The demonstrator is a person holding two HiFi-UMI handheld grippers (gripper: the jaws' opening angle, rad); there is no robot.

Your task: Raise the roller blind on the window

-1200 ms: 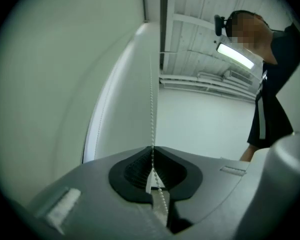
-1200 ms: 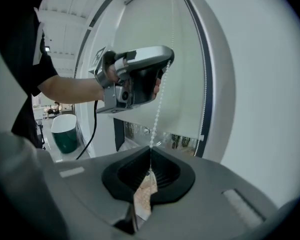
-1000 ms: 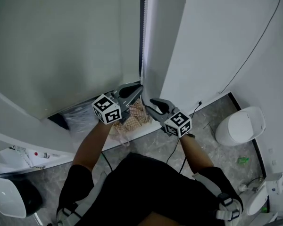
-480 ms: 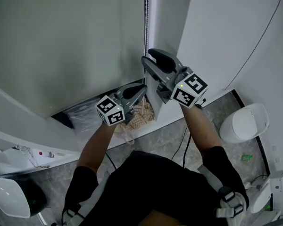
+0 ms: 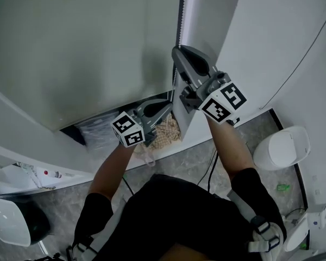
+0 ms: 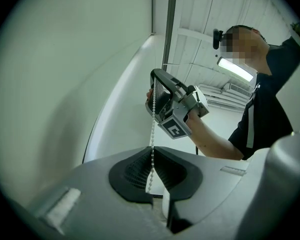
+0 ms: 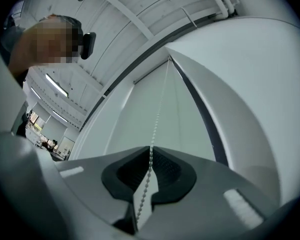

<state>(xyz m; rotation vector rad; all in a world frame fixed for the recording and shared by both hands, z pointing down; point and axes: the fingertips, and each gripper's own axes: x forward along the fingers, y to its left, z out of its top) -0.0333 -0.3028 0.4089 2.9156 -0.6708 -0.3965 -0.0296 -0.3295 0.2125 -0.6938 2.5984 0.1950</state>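
Roller blind (image 5: pixel 98 48) fills the left of the head view, its bottom edge standing above a dark gap. Its bead chain (image 6: pixel 152 129) hangs along the blind's right edge. The left gripper (image 5: pixel 167 105), the lower of the 2, has its jaws pressed together on the chain, which runs straight between the pads. The right gripper (image 5: pixel 177 52), higher on the same chain, has just been closing its jaws, and they now pinch the chain as well.
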